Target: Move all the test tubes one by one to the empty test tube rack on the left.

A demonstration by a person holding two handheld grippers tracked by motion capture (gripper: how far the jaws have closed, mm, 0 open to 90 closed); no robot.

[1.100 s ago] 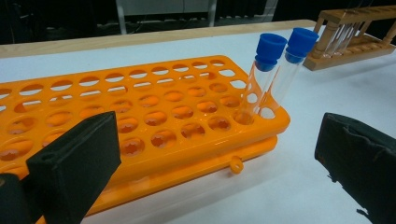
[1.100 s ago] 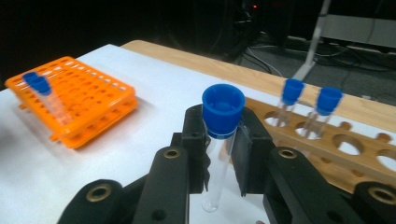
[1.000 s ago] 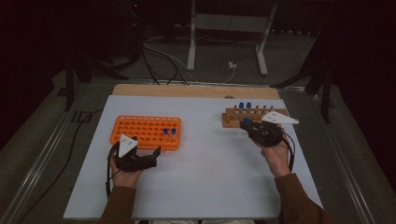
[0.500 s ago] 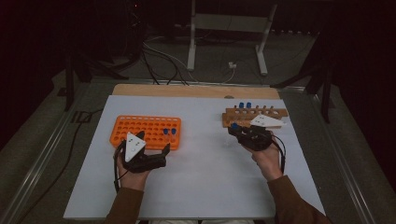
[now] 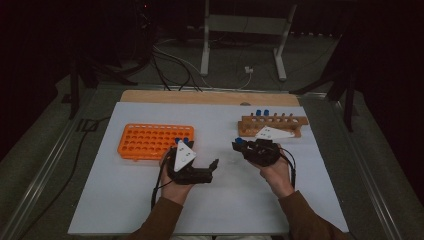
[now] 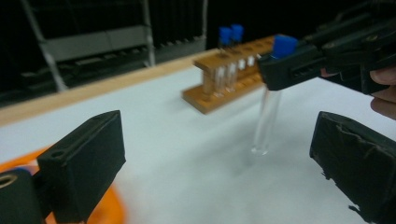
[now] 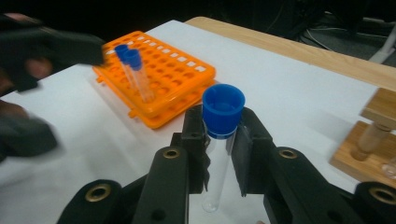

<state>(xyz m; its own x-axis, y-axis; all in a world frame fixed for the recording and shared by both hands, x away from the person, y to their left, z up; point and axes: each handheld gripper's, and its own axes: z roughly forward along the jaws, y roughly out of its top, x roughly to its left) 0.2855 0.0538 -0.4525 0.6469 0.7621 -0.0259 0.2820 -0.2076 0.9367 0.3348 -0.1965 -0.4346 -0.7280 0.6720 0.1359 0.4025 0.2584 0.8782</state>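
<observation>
A clear test tube with a blue cap (image 7: pixel 223 109) hangs upright above the white mat, and my right gripper (image 7: pixel 223 140) is shut on it just under the cap. In the high view the right gripper (image 5: pixel 240 145) is left of the wooden rack (image 5: pixel 272 125), which holds two blue-capped tubes (image 5: pixel 262 113). My left gripper (image 5: pixel 212 170) is open near the mat's middle and points at the right one. The left gripper view has the held tube (image 6: pixel 268 116) a little way ahead of my left gripper (image 6: pixel 219 163) and apart from it. The orange rack (image 5: pixel 150 140) holds two capped tubes (image 7: pixel 135 70).
The white mat (image 5: pixel 125 200) covers the table, with a wooden strip (image 5: pixel 200 96) along its far edge. Cables and a metal stand's legs (image 5: pixel 240 45) lie on the dark floor beyond. Bare mat lies in front of both hands.
My right gripper has carried the tube left, away from the wooden rack. My left gripper has moved right from the orange rack toward the middle and turned to face the tube.
</observation>
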